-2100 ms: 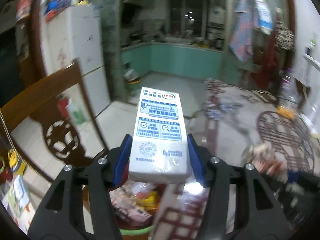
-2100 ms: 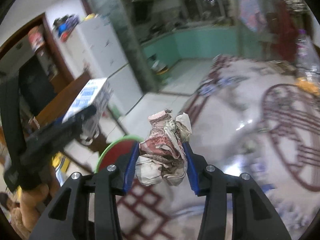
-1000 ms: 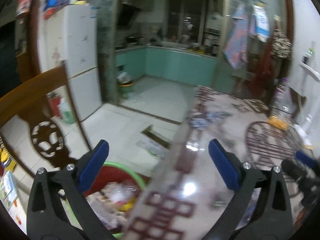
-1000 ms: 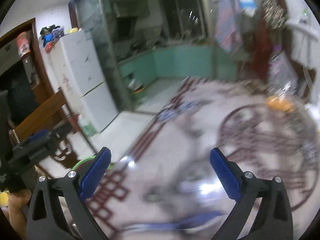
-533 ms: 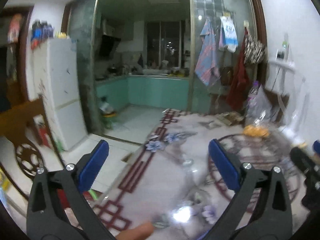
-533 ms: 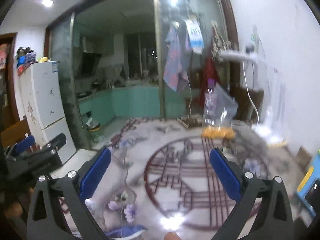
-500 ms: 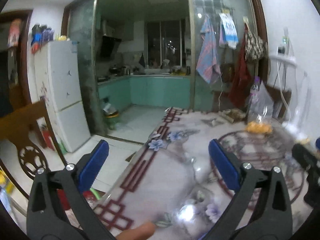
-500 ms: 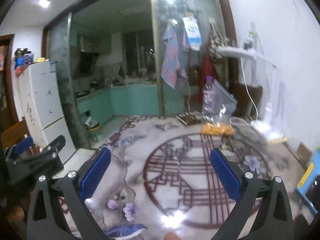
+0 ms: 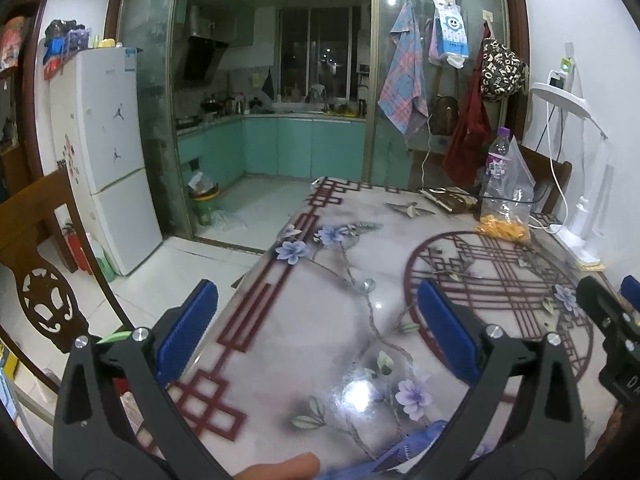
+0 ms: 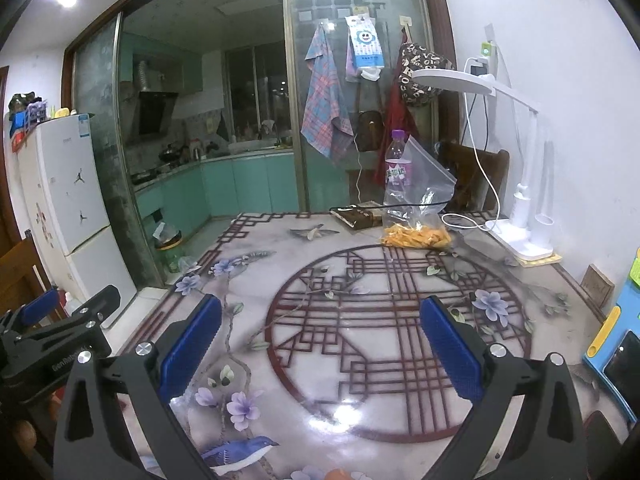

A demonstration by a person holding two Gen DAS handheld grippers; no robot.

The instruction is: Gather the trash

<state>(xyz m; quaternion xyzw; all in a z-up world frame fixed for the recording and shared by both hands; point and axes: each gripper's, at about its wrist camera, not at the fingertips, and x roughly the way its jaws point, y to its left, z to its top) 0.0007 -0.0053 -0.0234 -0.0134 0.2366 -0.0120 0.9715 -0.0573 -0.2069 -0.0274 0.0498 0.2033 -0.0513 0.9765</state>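
Everything is sitting relative to the table (image 10: 360, 360). At its far edge a bottle (image 10: 397, 172) is standing upright, with a clear bag of snacks (image 10: 418, 216) leaning just in front of it and a flat packet (image 10: 358, 216) lying to the bag's left. At the far right corner a desk lamp (image 10: 520, 208) is standing on the table, its head reaching over the bag. A chair (image 10: 476, 176) is standing behind the table. Left of the table, across the floor, a fridge (image 9: 108, 152) is standing against the wall. Beyond the table's far left, a bin (image 9: 204, 200) is sitting on the kitchen floor.
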